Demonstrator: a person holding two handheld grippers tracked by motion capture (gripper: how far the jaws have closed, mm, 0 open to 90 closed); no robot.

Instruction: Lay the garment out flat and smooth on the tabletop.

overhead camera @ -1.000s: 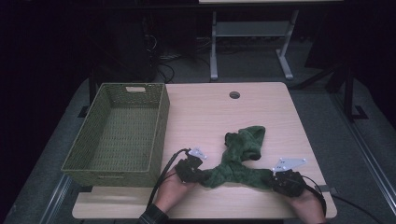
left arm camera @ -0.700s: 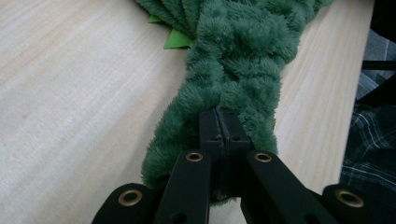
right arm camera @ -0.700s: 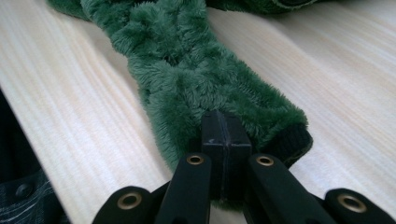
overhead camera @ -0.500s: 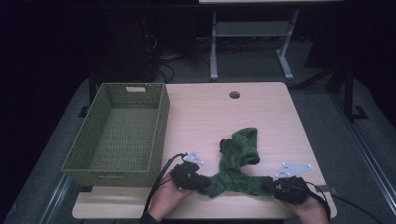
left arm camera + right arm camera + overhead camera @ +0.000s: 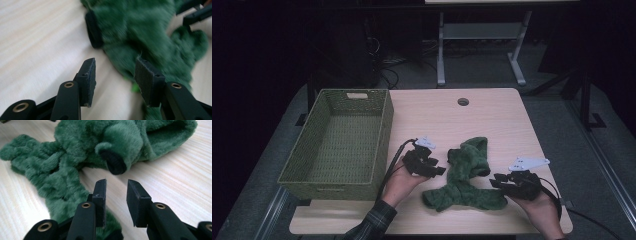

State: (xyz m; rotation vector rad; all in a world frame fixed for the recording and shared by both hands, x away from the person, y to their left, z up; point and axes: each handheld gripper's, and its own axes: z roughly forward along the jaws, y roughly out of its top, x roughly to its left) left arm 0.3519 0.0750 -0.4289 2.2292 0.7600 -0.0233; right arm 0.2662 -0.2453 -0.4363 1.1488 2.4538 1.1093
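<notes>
Dim high view, dark surroundings; bright gripper views, motion-blurred green plush toy (image 5: 140, 32).

Basket (image 5: 337, 145) left on table (image 5: 492, 120); plush garment (image 5: 467, 175) right of it.

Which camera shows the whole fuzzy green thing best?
The high view: the whole green plush garment lies on the table there. The left gripper view gives a blurred close part, and the right gripper view a sharp close-up that runs off the frame.

The plush (image 5: 464, 182) was dark green with black tips; the basket (image 5: 382, 145) olive woven; the table (image 5: 507, 122) pale wood grain; the sleeve (image 5: 374, 225) plaid.
</notes>
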